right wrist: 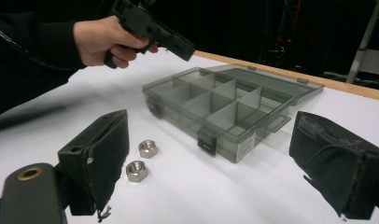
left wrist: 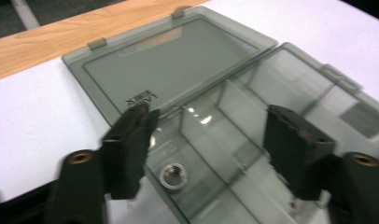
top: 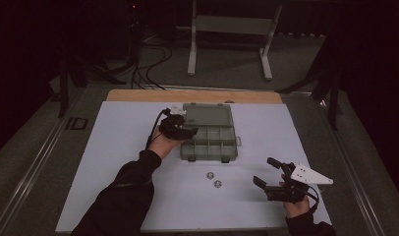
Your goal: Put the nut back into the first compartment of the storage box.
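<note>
The left gripper [left wrist: 208, 144] hovers open and empty over the open organizer box [top: 208, 132], one nut [left wrist: 172, 175] in the compartment below, while two nuts [right wrist: 142, 160] lie nearer the open, empty right gripper [top: 270, 173].

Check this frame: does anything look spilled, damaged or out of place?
Nothing spilled. The organiser box sits square, lid flat open. One nut lies in a compartment; two nuts wait on the table. Only oddity: frayed padding on the right gripper jaws.
</note>
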The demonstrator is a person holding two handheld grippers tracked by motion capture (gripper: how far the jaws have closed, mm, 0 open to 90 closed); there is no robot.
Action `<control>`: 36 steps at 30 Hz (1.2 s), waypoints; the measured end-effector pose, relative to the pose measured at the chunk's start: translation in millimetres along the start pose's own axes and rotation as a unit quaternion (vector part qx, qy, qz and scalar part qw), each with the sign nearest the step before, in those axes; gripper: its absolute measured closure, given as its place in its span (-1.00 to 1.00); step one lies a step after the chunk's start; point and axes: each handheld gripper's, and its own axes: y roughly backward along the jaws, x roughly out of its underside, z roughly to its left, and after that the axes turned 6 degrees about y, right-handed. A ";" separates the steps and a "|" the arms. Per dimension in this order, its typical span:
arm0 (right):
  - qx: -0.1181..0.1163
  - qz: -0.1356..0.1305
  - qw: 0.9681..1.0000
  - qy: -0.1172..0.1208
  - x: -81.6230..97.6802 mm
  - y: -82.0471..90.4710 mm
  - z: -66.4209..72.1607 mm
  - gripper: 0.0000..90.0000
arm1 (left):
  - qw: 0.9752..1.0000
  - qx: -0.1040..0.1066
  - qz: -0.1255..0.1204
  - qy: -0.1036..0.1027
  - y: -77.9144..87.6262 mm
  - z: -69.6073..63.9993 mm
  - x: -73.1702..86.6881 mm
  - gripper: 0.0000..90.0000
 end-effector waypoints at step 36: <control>0.000 -0.002 1.000 0.001 -1.6 0.6 1.8 -0.73 | 0.980 0.167 -0.003 -0.109 23.0 -87.8 51.1 -0.60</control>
